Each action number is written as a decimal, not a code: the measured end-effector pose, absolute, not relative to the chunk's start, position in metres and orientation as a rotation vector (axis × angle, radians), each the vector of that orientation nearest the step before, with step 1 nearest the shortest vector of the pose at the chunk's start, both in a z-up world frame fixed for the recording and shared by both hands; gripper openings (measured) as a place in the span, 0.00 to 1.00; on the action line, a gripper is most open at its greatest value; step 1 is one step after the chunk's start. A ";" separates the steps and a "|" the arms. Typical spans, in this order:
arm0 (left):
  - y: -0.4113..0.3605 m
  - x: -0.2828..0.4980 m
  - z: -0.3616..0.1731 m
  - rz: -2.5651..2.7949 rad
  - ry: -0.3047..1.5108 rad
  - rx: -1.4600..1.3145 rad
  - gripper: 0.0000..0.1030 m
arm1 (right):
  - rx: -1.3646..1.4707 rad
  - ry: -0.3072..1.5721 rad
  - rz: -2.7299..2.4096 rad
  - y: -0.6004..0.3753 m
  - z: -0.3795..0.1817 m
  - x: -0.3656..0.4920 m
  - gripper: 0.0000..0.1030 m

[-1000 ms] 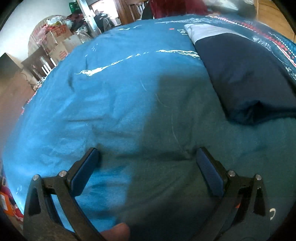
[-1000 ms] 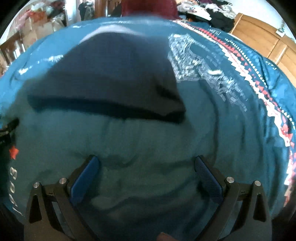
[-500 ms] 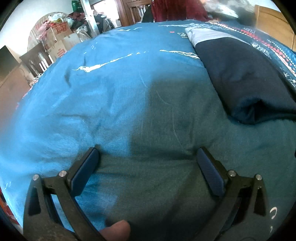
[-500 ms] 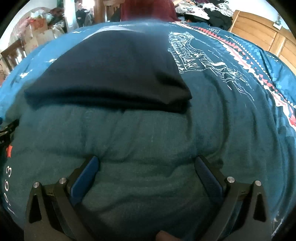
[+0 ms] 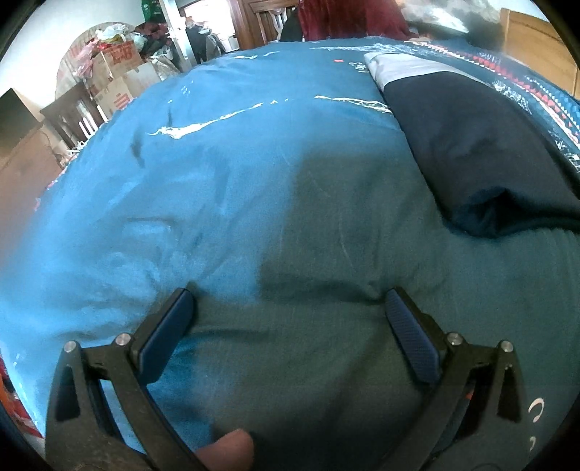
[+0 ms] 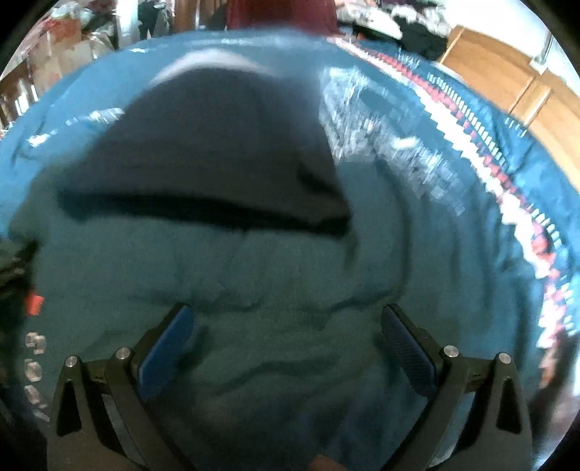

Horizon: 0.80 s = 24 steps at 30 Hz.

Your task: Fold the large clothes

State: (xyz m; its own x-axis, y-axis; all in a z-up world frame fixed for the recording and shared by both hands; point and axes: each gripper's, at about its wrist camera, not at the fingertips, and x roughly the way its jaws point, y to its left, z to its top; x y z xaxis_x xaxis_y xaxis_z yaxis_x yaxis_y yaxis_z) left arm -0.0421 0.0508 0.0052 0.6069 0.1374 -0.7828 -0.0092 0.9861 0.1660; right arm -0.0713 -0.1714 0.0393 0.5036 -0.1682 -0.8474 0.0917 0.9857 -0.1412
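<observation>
A folded dark navy garment (image 5: 471, 145) with a pale grey band at its far end lies on a teal bedspread (image 5: 235, 181). In the left wrist view it is at the upper right, well ahead of my left gripper (image 5: 288, 304), which is open and empty over bare bedspread. In the right wrist view the garment (image 6: 217, 152) lies ahead at centre left, its near folded edge facing my right gripper (image 6: 286, 319), which is open and empty above wrinkled bedspread. The right wrist view is blurred.
The bedspread has a white, red and blue patterned band (image 6: 507, 174) along its right side. Cardboard boxes (image 5: 116, 76) and dark wooden furniture (image 5: 72, 116) stand beyond the bed's far left. A wooden headboard (image 6: 507, 79) is at the right. A person in red (image 5: 348, 18) is behind the bed.
The right wrist view swung and blurred, with the garment shifted slightly away and left. The left gripper has barely moved. Both grippers stay open.
</observation>
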 end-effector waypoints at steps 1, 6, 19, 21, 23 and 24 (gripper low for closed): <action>0.051 -0.041 0.004 0.085 0.916 0.149 1.00 | -0.092 1.015 -0.159 -0.169 0.051 -0.075 1.00; 0.050 -0.043 0.003 0.087 0.900 0.157 1.00 | -0.230 0.823 -0.196 -0.153 0.148 -0.103 1.00; 0.052 -0.045 0.003 0.080 0.891 0.152 1.00 | -0.325 0.625 -0.251 -0.137 0.254 -0.133 1.00; 0.052 -0.045 0.003 0.081 0.892 0.152 1.00 | -0.306 0.643 -0.240 -0.138 0.257 -0.134 1.00; 0.052 -0.045 0.002 0.080 0.894 0.152 1.00 | -0.256 0.684 -0.207 -0.142 0.259 -0.133 1.00; 0.052 -0.045 0.002 0.081 0.894 0.151 1.00 | -0.228 0.704 -0.190 -0.145 0.260 -0.132 1.00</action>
